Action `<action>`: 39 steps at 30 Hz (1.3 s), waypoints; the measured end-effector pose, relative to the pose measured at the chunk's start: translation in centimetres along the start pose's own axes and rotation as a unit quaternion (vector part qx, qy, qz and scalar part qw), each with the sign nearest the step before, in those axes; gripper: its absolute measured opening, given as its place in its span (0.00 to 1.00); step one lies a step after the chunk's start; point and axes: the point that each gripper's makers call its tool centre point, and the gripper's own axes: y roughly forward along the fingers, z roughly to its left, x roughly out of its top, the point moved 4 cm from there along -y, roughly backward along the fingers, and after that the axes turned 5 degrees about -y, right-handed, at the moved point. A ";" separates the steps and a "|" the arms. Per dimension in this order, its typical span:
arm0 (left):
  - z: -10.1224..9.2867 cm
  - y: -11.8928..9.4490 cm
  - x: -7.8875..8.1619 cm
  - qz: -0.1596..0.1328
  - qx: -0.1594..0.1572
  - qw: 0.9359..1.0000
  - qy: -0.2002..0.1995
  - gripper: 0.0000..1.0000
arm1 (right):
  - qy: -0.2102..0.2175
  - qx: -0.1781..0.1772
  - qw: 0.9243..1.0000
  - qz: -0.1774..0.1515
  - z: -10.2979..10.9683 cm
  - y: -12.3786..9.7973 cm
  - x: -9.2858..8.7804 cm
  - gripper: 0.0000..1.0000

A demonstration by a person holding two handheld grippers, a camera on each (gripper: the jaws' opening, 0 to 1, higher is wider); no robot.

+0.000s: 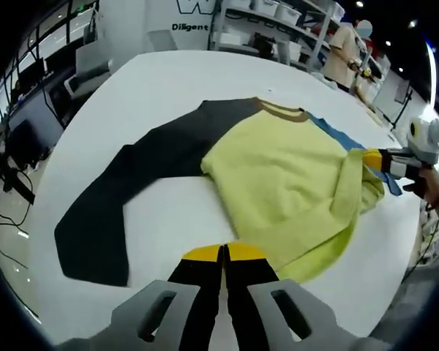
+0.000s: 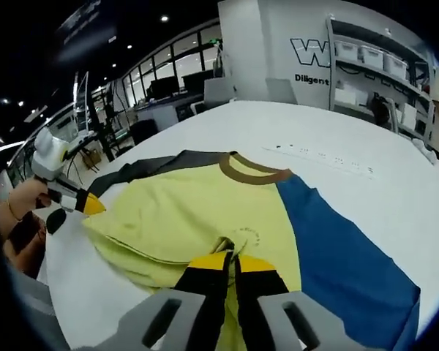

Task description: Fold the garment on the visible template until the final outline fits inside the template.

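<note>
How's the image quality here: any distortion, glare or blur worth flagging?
Left gripper view: strong fisheye bending of the white table; even overhead light, the sweatshirt sharp, background shelving soft. Right gripper view: same curvature; ceiling lights show as bright spots, the sweatshirt crisp, a dark room at left.

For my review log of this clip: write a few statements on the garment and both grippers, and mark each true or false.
1. The garment has a brown collar. True.
2. Its body is red. False: yellow, with one black sleeve and one blue sleeve.
3. The right gripper is shut on yellow fabric. True.
4. The left gripper stands wide open. False: its jaws are closed together.
5. The garment lies on a white table. True.
</note>
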 end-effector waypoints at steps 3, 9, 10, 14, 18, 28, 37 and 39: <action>-0.1 0.1 0.0 0.001 0.000 1.000 0.001 0.00 | 0.003 -0.006 1.000 0.002 -0.4 0.5 0.2 0.00; -0.1 0.3 -0.1 0.004 -0.002 1.000 0.000 0.00 | 0.007 -0.015 1.000 0.011 -1.0 1.0 0.1 0.00; -0.1 0.3 -0.1 0.004 -0.002 1.000 0.000 0.00 | 0.009 -0.014 1.000 0.010 -1.1 1.1 0.2 0.00; -0.1 0.3 -0.1 0.004 -0.004 1.000 -0.001 0.00 | 0.020 0.000 1.000 0.002 -0.7 0.6 0.5 0.04; -0.1 0.3 -0.1 0.004 -0.004 1.000 -0.002 0.00 | 0.010 0.021 1.000 0.000 -0.1 -0.1 0.5 0.14; -0.1 0.3 -0.1 0.004 -0.005 1.000 -0.003 0.00 | -0.060 0.036 0.997 0.020 0.4 -0.9 -0.4 0.25; -0.1 0.2 -0.2 0.005 -0.006 1.000 0.000 0.00 | -0.097 0.050 0.994 0.016 1.0 -0.3 -0.3 0.21; -0.1 0.2 -0.2 0.005 -0.007 1.000 0.001 0.00 | -0.099 0.051 0.994 0.018 0.9 -0.1 -0.4 0.18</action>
